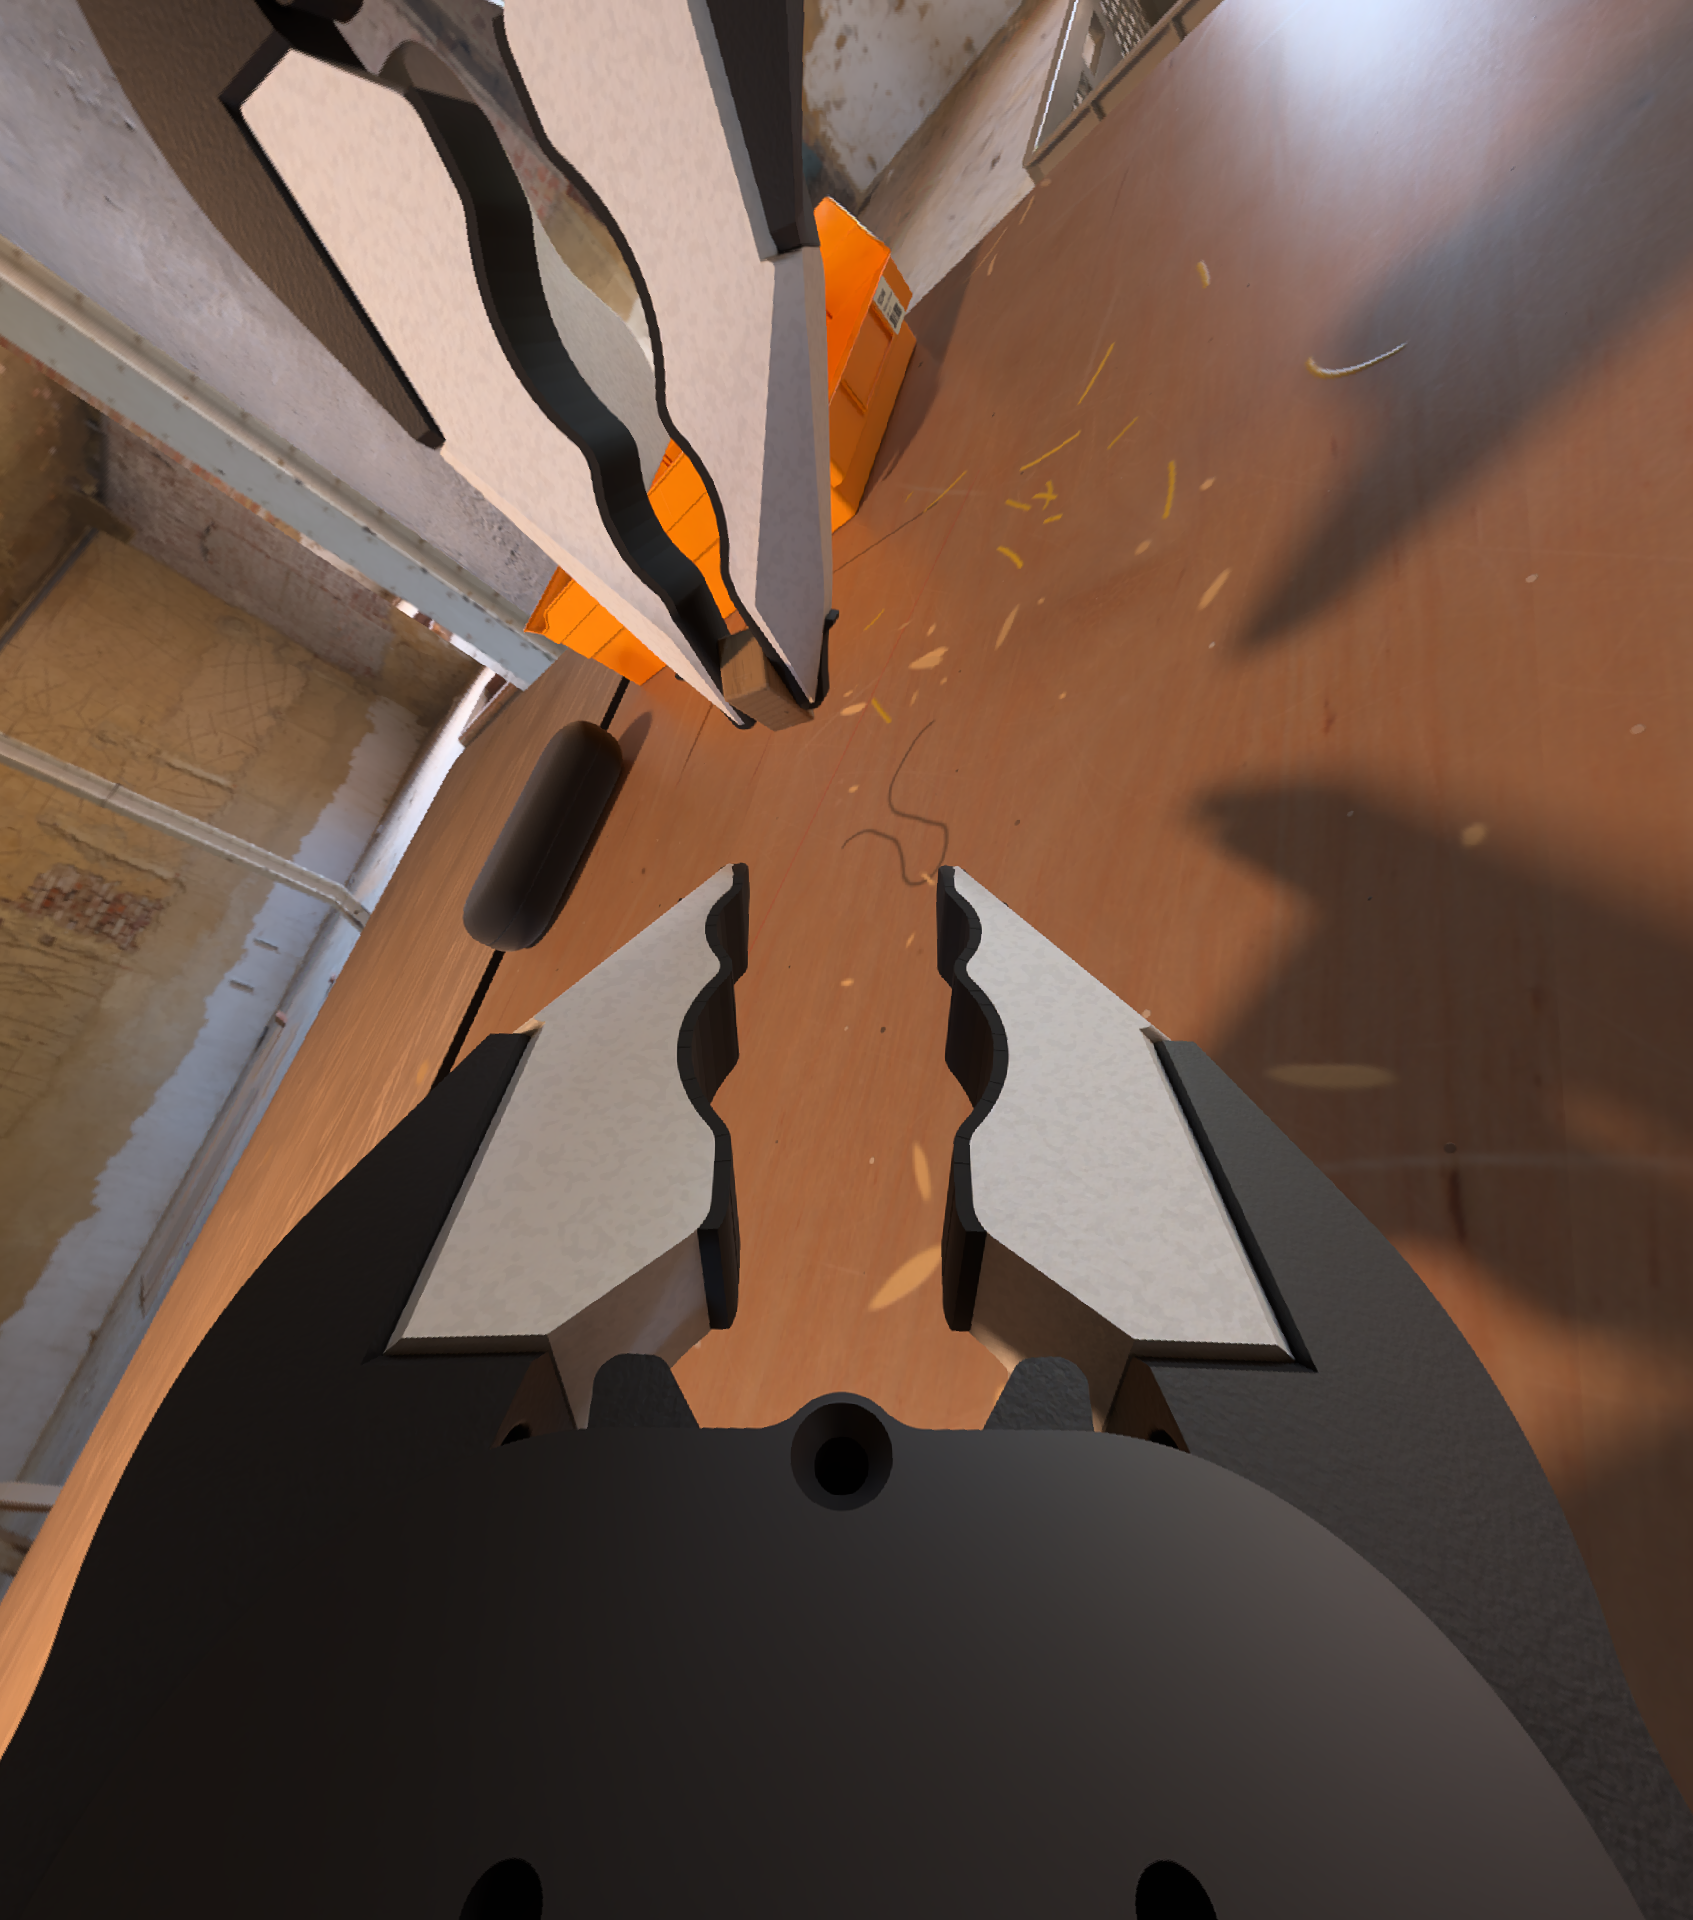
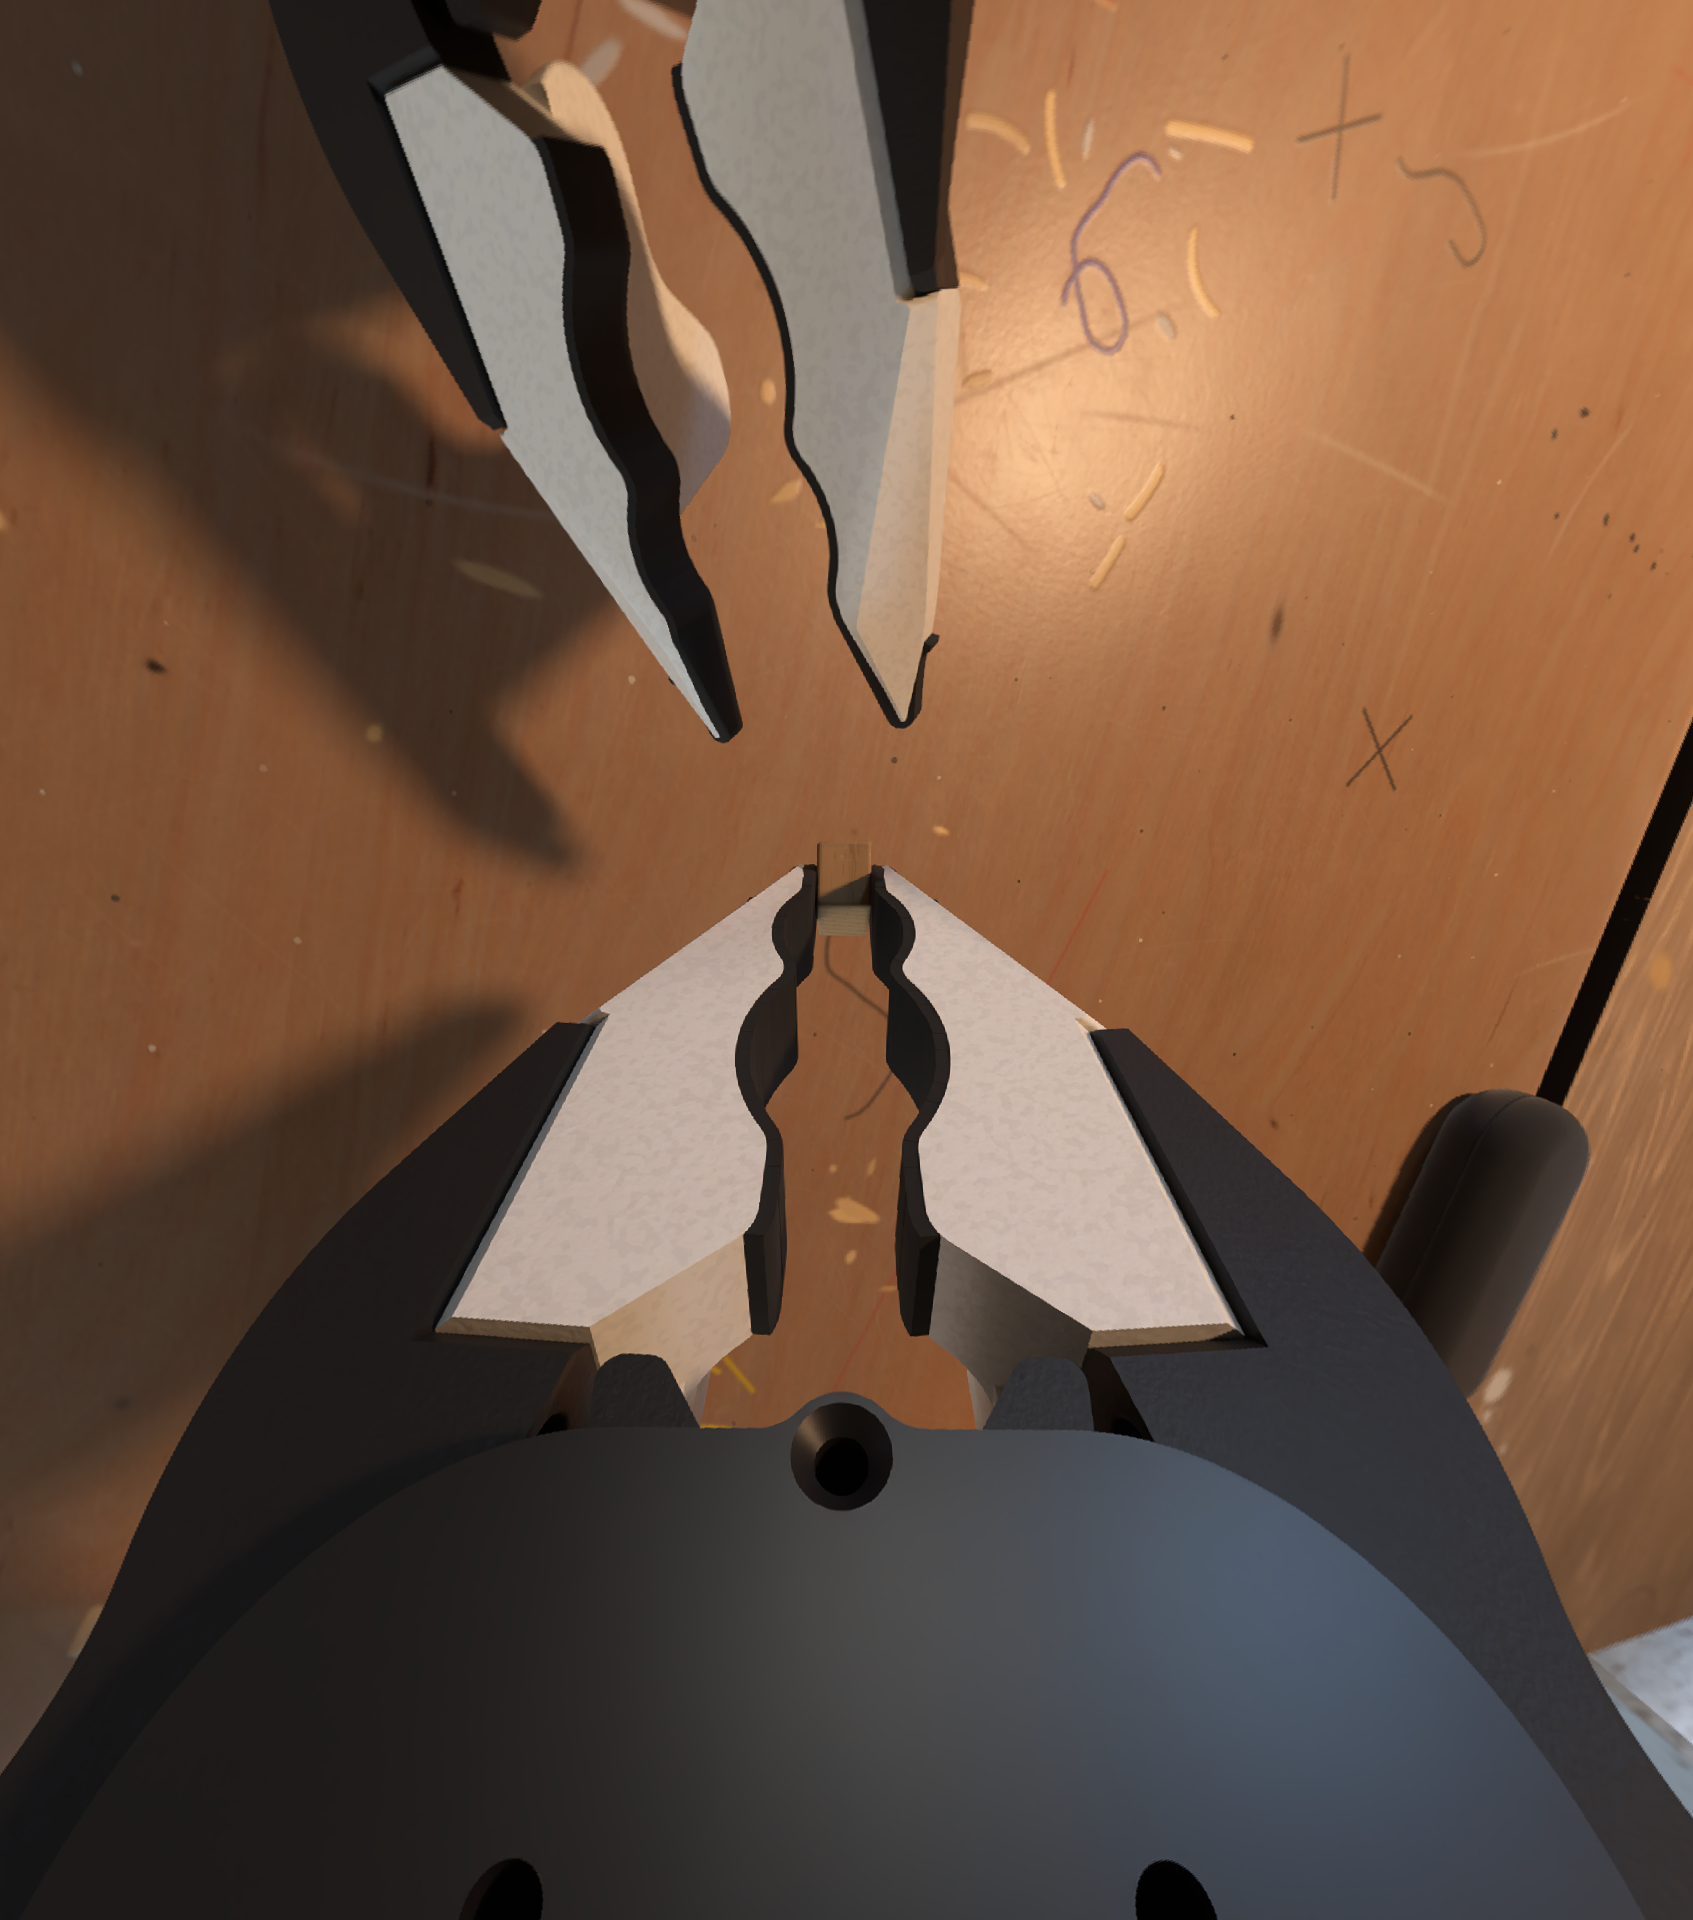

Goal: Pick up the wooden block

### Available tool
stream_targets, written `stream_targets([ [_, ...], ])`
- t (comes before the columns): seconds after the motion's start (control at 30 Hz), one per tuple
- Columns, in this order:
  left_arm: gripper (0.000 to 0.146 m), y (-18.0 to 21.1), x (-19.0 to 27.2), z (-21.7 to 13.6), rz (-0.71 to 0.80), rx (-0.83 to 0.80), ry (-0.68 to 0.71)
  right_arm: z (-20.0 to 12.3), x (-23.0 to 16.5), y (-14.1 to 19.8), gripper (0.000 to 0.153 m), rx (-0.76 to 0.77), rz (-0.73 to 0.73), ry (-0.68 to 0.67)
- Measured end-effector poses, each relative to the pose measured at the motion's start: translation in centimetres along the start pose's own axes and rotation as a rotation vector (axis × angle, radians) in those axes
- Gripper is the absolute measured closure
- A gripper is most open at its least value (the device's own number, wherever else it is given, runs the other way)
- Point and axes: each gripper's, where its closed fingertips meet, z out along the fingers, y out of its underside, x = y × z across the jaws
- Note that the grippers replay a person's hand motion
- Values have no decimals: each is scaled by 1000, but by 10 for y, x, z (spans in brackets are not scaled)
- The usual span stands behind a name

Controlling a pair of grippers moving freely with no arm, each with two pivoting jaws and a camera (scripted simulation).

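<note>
- Left gripper [image 1: 842, 873]: jaws parted, nothing between them, hanging over bare bench [image 1: 1237, 935] well in from the edges. We read it as idle.
- Right gripper [image 2: 843, 883]: fingertips closed on the wooden block [image 2: 843, 902], one pad on each side face. From the left wrist view the same block [image 1: 767, 688] sits pinched at the very tips of the right gripper [image 1: 785, 707].
- Block location: mid-bench, between the two grippers, nearer the bench edge where the dark cylinder [image 1: 543, 836] lies. Whether it's still touching the bench or already clear of it, we can't tell from either view.
- Handling, our judgement: small, rigid, light. Solid wood, so no crush risk and no flex under the pads. Flat parallel faces suit a two-finger pinch.
- Risk: grip is right at the tips, only a shallow bite. A smooth wooden face could pivot or slip if we jerk it. We'd want a slow, straight lift.
- Better hold, if we regrasp: centre the pads on the two opposite side faces, block seated deeper between the fingers.
- Clutter: orange crate [image 1: 863, 353] toward the far bench edge behind the right gripper, dark cylinder beside a black seam in the bench. Both are apart from the block and clear of a straight lift.
- Bench surface is scratched wood with scattered shavings; nothing there looks likely to snag the block.
</note>
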Motion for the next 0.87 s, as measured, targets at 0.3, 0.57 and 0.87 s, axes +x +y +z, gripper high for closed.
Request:
stream_targets([
  [0.3, 110, -2, 0, 0, 21, 5, -7, 2, -3, -6, 144, -47, -58, -20],
  [0.57, 110, -5, -1, 0, 22, 19, -13, 1, -2, -8, 144, -35, -56, -17],
  [0.87, 110, -6, -2, -1, 16, 31, -21, -1, -5, -9, 144, 0, -34, -39],
])
